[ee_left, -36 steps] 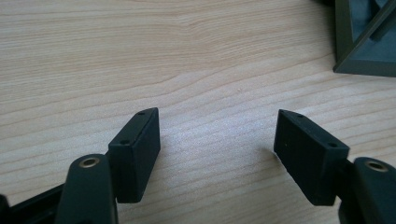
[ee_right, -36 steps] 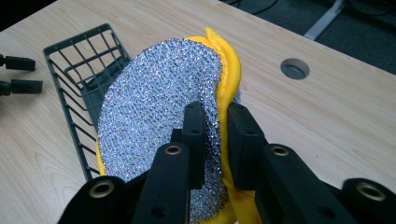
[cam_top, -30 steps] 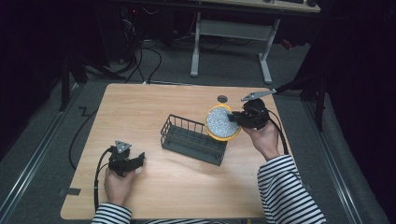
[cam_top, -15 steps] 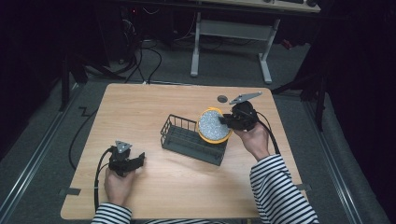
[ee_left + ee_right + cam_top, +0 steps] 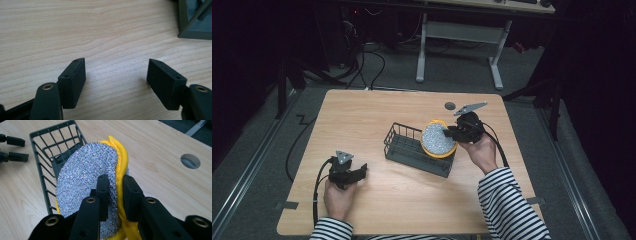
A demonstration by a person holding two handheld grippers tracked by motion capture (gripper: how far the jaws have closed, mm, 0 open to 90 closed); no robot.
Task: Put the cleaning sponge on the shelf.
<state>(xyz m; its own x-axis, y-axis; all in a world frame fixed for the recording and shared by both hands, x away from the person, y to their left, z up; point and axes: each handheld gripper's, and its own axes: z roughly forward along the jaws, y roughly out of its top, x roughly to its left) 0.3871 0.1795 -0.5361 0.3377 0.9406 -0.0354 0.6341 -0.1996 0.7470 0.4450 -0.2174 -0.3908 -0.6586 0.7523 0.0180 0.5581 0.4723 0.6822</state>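
A round scrubbing sponge [image 5: 438,138] [image 5: 87,180], silver glitter mesh on one face and yellow on the other, hangs on edge over the right end of a dark wire basket [image 5: 404,148] [image 5: 53,150]. My right gripper [image 5: 451,132] [image 5: 115,195] is shut on the sponge's rim, one jaw on the silver face and one on the yellow. My left gripper [image 5: 360,171] [image 5: 116,80] rests low over bare wood at the front left of the table [image 5: 362,120], open with nothing between its jaws. A corner of the basket [image 5: 195,25] lies beyond it.
A round cable hole [image 5: 450,105] [image 5: 190,161] sits in the tabletop behind the right gripper. A white desk frame [image 5: 457,45] and cables [image 5: 362,55] stand on the floor beyond the table. The left gripper's cable [image 5: 317,185] loops by the front left edge.
My right gripper has carried the sponge leftwards and down, from beside the basket's right end to over that end. The left gripper has stayed put.
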